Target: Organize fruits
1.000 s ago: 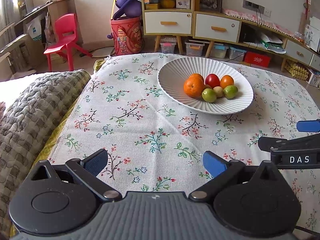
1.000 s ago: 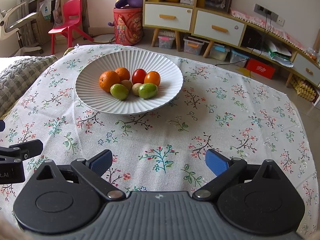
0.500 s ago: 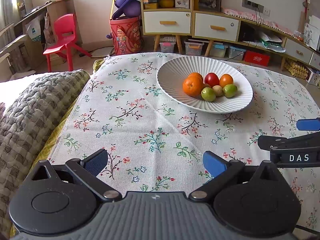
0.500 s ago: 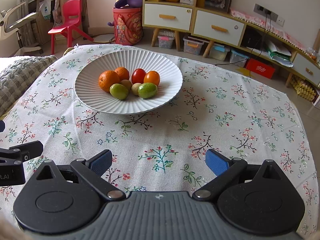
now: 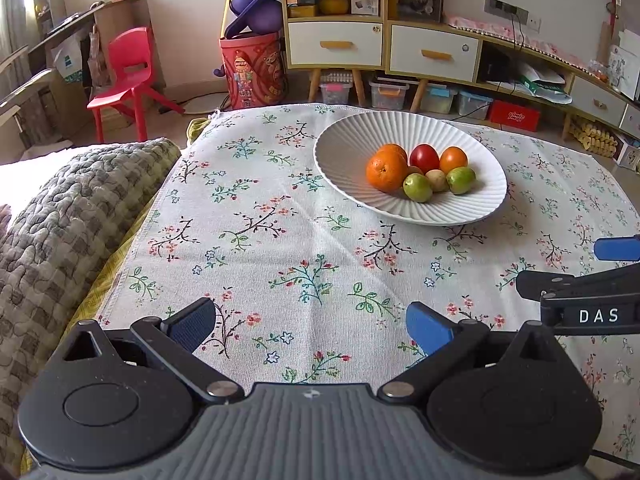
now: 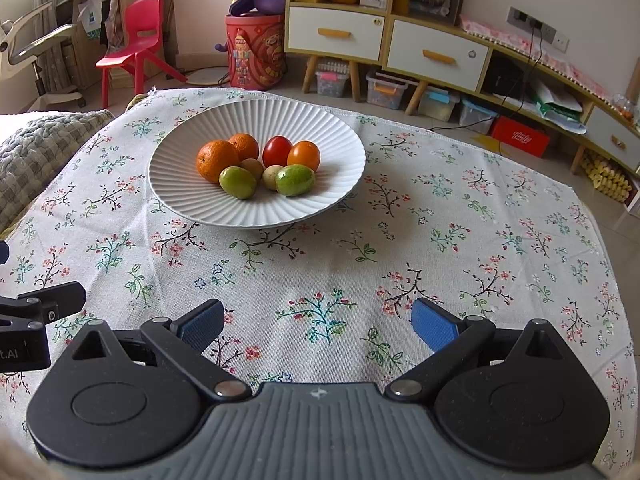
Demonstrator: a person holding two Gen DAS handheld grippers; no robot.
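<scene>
Tablecloth [image 6: 400,240]: floral fabric under everything, spread flat in both my views.
Blanket [image 5: 60,220]: grey quilted, at 9 o'clock of my left view, just beside the cloth edge.
Plate [image 6: 192,200]: white ribbed dish at 12 o'clock of my right view, at 1 o'clock of my left.
Fruits: 8 huddled together mid-plate; 2 oranges [image 6: 217,160] at 9 o'clock, red tomato [image 6: 278,151] at 12, 2 green ones [image 6: 295,180] at 6.
Left gripper [image 5: 310,326]: my fingers spread wide, grasping nothing, above the cloth.
Right gripper [image 6: 316,322]: fingers likewise released, well short of the plate.
</scene>
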